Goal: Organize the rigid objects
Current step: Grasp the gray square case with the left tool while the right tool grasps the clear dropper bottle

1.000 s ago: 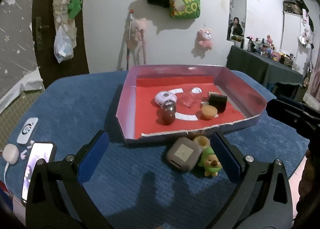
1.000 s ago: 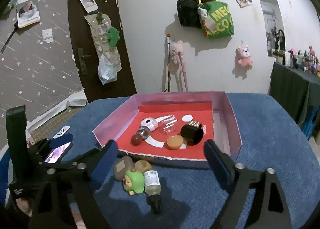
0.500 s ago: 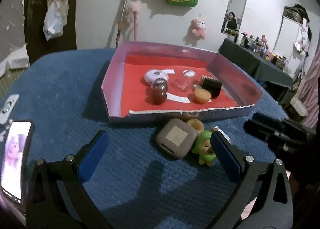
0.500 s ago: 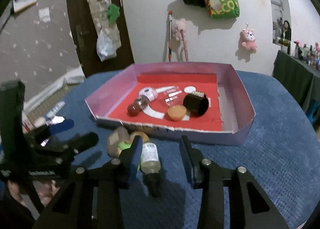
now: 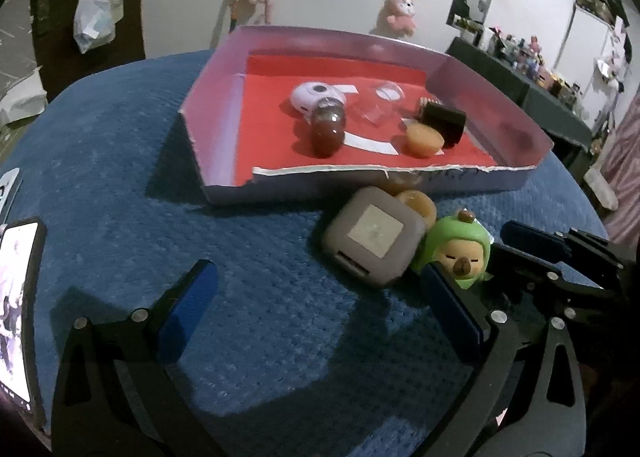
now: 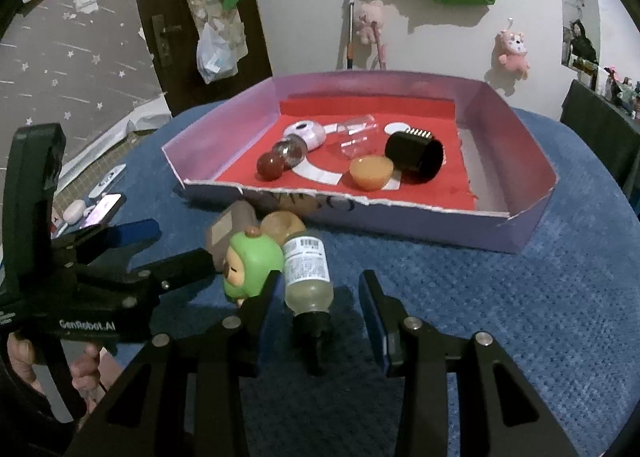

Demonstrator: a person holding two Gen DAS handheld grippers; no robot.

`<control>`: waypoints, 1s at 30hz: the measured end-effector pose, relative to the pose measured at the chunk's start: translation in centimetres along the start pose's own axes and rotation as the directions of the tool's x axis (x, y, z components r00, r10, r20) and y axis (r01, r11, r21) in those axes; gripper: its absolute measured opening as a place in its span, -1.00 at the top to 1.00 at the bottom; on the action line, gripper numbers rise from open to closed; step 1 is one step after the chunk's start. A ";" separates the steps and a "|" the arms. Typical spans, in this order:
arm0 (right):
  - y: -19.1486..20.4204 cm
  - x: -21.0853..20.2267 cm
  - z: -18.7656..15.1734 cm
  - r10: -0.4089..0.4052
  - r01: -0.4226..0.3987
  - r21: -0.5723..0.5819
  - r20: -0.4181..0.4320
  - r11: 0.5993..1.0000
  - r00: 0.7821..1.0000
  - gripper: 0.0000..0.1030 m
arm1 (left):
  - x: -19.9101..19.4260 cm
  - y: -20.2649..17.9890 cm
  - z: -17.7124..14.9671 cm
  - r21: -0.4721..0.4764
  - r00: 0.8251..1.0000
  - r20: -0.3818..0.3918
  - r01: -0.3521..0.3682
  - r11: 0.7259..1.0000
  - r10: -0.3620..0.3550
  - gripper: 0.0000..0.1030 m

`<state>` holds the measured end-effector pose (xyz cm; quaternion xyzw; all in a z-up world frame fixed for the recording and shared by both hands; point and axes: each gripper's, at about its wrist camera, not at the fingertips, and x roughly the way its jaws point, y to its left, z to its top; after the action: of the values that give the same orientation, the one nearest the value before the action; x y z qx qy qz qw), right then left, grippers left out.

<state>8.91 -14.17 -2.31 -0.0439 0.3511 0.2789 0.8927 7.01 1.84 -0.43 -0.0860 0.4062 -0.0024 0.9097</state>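
Note:
A pink box with a red floor [image 5: 216, 129] [image 6: 532, 153] sits on the blue cloth and holds several small objects. In front of it lie a grey square case [image 5: 372, 235] [image 6: 228, 223], a tan round cup [image 5: 418, 203] [image 6: 282, 225], a green figurine [image 5: 460, 249] [image 6: 250, 267] and a small labelled bottle with a black cap [image 6: 308, 277]. My right gripper [image 6: 320, 301] is part open, its fingers either side of the bottle's neck, not clamped. My left gripper [image 5: 316, 293] is wide open, just short of the grey case; its right finger is beside the figurine.
In the box lie a white round device [image 6: 306, 133], a brown ball-ended bottle [image 6: 280, 159], a clear cup [image 6: 358, 129], an orange cup [image 6: 370, 173] and a black cylinder [image 6: 416, 155]. A phone [image 5: 18, 305] lies at the left edge of the cloth.
Both grippers moved forward and down toward the objects before the box. My right gripper narrowed from wide open and now straddles the bottle. My left gripper stayed open.

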 end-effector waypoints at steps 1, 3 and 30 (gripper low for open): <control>0.0 0.0 0.0 0.001 -0.001 0.000 0.003 1.000 1.000 0.19 | 0.3 -0.1 0.1 0.002 1.000 -0.006 0.001 1.000 -0.001 -1.00; -0.1 0.1 0.1 0.004 -0.004 -0.006 -0.001 1.000 1.000 0.19 | 0.5 0.0 0.3 0.001 1.000 -0.007 -0.006 1.000 0.006 -1.00; 0.2 1.5 -0.2 0.020 -0.022 -0.091 -0.023 0.996 1.000 0.41 | 2.3 -0.5 1.8 0.036 0.998 -0.047 0.038 0.999 -0.036 -0.25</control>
<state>9.61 -13.38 -3.46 -0.0840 0.3485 0.3034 0.8829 9.89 1.45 -0.90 -0.0765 0.4252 -0.0286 0.9014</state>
